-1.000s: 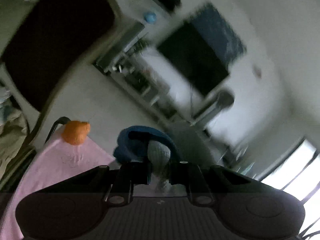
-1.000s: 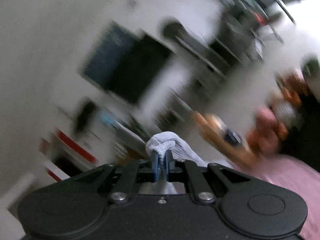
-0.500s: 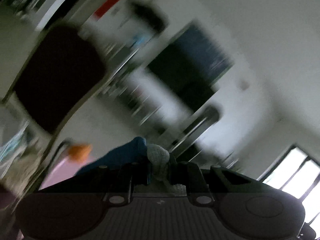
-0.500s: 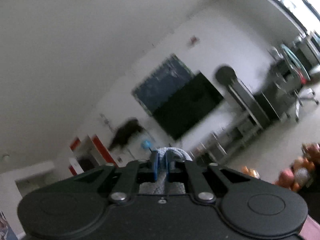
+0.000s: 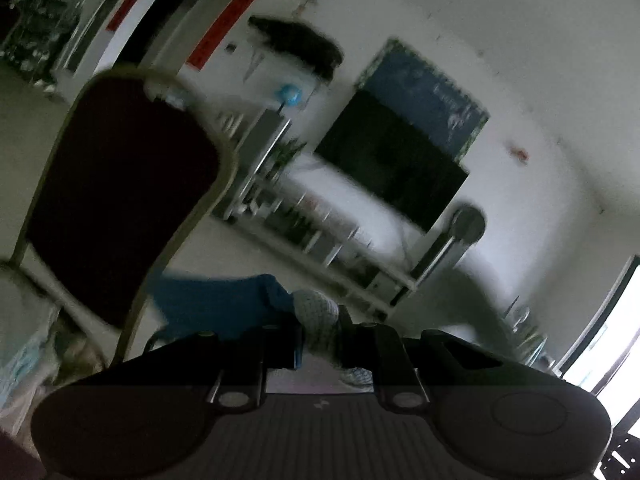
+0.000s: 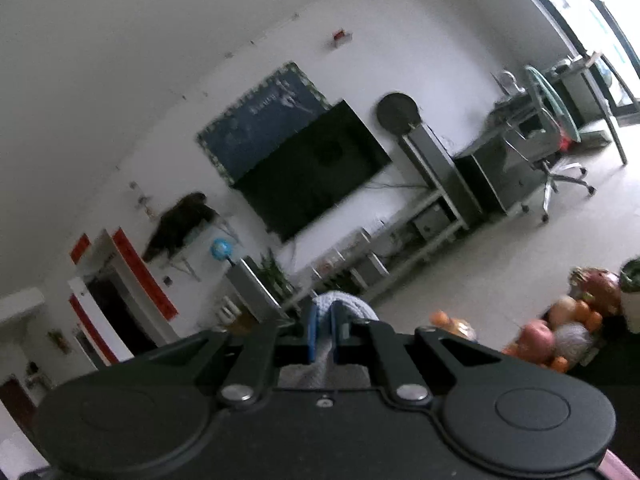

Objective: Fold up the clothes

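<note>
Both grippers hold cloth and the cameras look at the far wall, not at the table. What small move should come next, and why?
Probably lower both together toward the table. The left gripper and the right gripper each pinch a bunch of pale grey knitted cloth, raised and pointed at the black wall television. No folding surface is in view, so a fold cannot be laid yet.

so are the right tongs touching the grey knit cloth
Touching. The right wrist view shows the right tongs shut on the grey knit cloth, which bulges out above the blue pads with no gap.
</note>
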`<state>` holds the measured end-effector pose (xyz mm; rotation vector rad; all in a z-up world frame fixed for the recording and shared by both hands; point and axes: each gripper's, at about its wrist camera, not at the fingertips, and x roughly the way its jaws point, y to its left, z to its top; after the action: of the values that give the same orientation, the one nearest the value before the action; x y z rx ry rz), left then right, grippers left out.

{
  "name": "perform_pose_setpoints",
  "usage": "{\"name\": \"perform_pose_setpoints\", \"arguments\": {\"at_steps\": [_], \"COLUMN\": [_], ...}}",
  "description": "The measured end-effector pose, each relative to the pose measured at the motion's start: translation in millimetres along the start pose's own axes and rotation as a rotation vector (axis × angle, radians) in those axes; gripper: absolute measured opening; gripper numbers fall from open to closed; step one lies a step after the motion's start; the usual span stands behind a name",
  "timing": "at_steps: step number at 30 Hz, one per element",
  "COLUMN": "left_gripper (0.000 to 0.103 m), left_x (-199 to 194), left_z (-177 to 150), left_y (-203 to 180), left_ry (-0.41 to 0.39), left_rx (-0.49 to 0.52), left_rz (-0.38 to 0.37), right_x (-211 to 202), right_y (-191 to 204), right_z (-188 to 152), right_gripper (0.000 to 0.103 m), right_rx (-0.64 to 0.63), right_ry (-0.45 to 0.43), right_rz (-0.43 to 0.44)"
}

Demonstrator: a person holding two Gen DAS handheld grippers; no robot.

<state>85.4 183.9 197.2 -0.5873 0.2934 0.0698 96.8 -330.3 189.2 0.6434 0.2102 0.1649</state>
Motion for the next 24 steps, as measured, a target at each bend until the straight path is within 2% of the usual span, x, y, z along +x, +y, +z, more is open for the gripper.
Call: {"name": "perform_pose_setpoints", "arguments": {"at_steps": [4, 7, 11, 12, 15, 17, 18, 19, 21, 23, 24], "left_gripper": [0.014, 0.015, 0.016, 0.018, 0.018, 0.023, 0.026, 0.026, 0.026, 0.026, 0.027], "left_x": [36, 73, 120, 122, 111, 102, 97, 89, 68, 48, 43], "left_z": [-77, -153, -254, -270, -265, -257, -255, -256, -265, -271, -270], "left_y": [35, 74, 136, 148, 148, 139, 134, 130, 124, 126, 119], "left_ry": [0.138, 0.272, 0.504, 0.534, 0.499, 0.483, 0.488, 0.491, 0.496, 0.492, 0.49], "left_rx": [0.016, 0.018, 0.034, 0.031, 0.065, 0.122, 0.151, 0.174, 0.189, 0.167, 0.147], "left_rz": [0.113, 0.226, 0.459, 0.498, 0.491, 0.485, 0.494, 0.51, 0.545, 0.538, 0.52], "right_x": [29, 51, 79, 86, 79, 72, 69, 66, 59, 58, 61], "right_y": [-64, -117, -183, -199, -211, -215, -218, -220, -224, -227, -223], "right_z": [-59, -115, -208, -231, -238, -236, -235, -234, -232, -231, -233], "right_gripper": [0.007, 0.007, 0.007, 0.006, 0.002, 0.002, 0.003, 0.006, 0.006, 0.008, 0.013], "right_rx": [0.028, 0.061, 0.019, 0.006, 0.006, 0.01, 0.013, 0.015, 0.019, 0.057, 0.056], "right_ry": [0.141, 0.252, 0.457, 0.514, 0.537, 0.538, 0.538, 0.539, 0.54, 0.541, 0.549], "right_rz": [-0.109, -0.203, -0.38, -0.427, -0.471, -0.491, -0.501, -0.511, -0.531, -0.475, -0.455]}}
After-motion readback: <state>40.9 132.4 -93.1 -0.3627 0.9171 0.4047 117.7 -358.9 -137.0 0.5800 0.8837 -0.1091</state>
